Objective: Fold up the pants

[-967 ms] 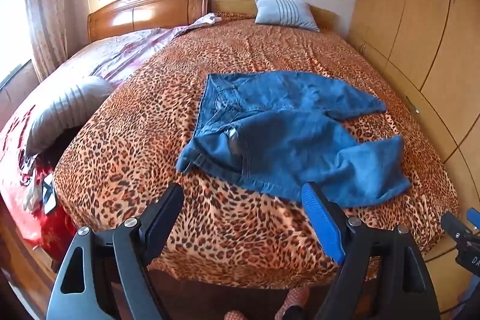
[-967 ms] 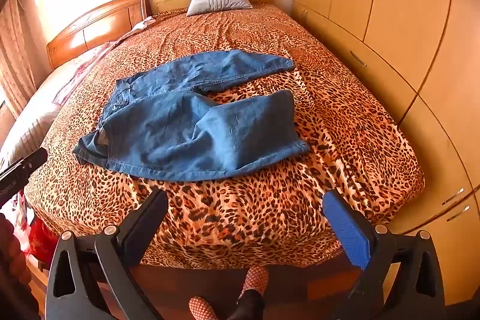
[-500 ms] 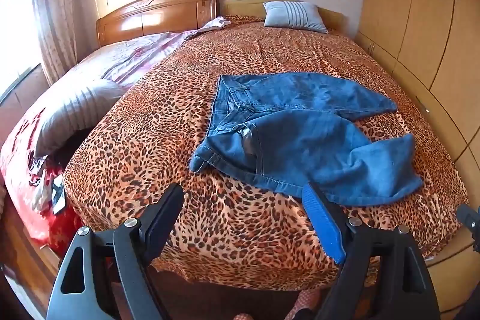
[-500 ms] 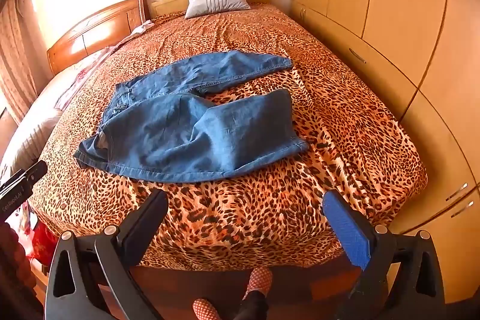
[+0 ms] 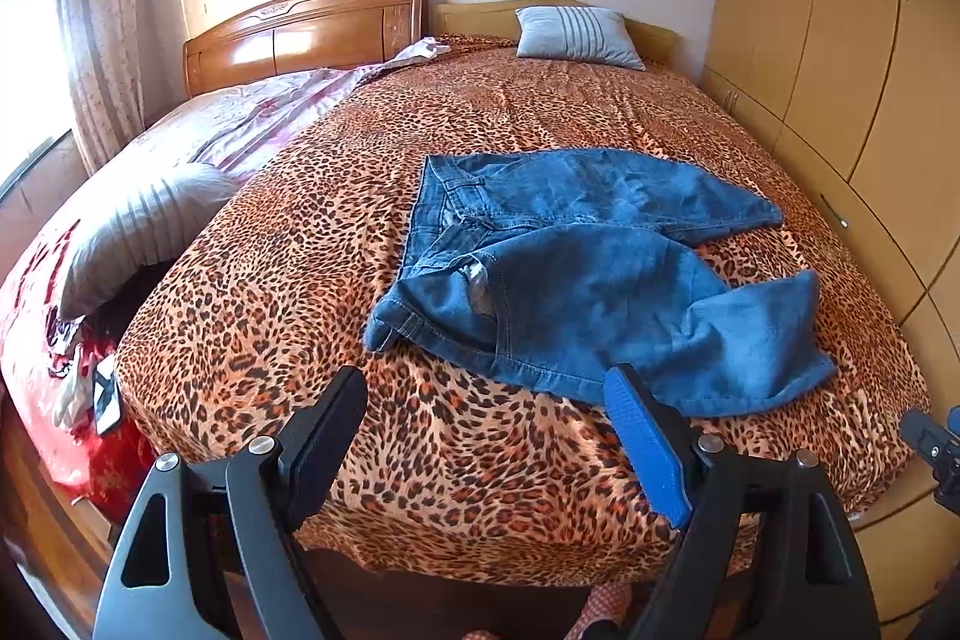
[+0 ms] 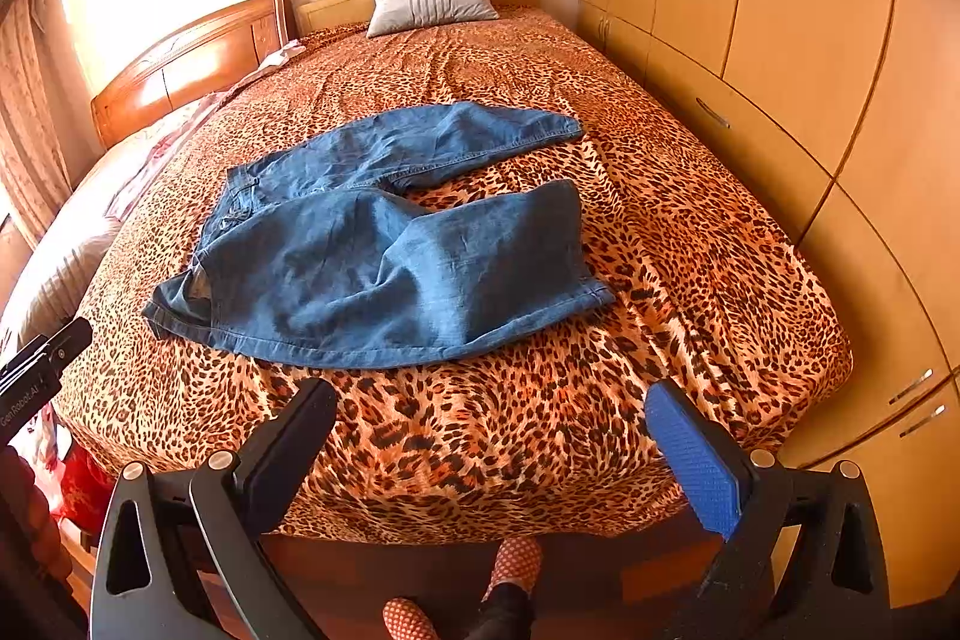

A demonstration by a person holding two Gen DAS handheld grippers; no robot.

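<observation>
Blue denim pants [image 5: 576, 268] are laid unfolded on a bed covered by a leopard-print bedspread [image 5: 300, 268]. The waistband is turned toward the left side of the bed, and the two legs are splayed toward the wardrobe [image 6: 810, 10] side. The far leg is stretched flat; the near leg is rumpled, its hem lying close to the foot edge of the bed.

The left gripper [image 5: 486, 400] is held above the foot of the bed with its jaws spread wide and nothing between them. The pants are seen ahead of it and apart from it; the blue-padded fingertip is lined up in the left wrist view with the lower hem edge of the near leg, though contact cannot be told.

The right gripper [image 6: 492, 412] is likewise held with jaws spread wide and empty, back from the foot edge. In the right wrist view the pants [image 6: 384, 244] are seen well ahead of both fingertips, with bare bedspread between.

A striped grey pillow [image 6: 429, 1] is propped at the headboard. Feet in red dotted socks [image 6: 516, 559] are seen on the floor below.
</observation>
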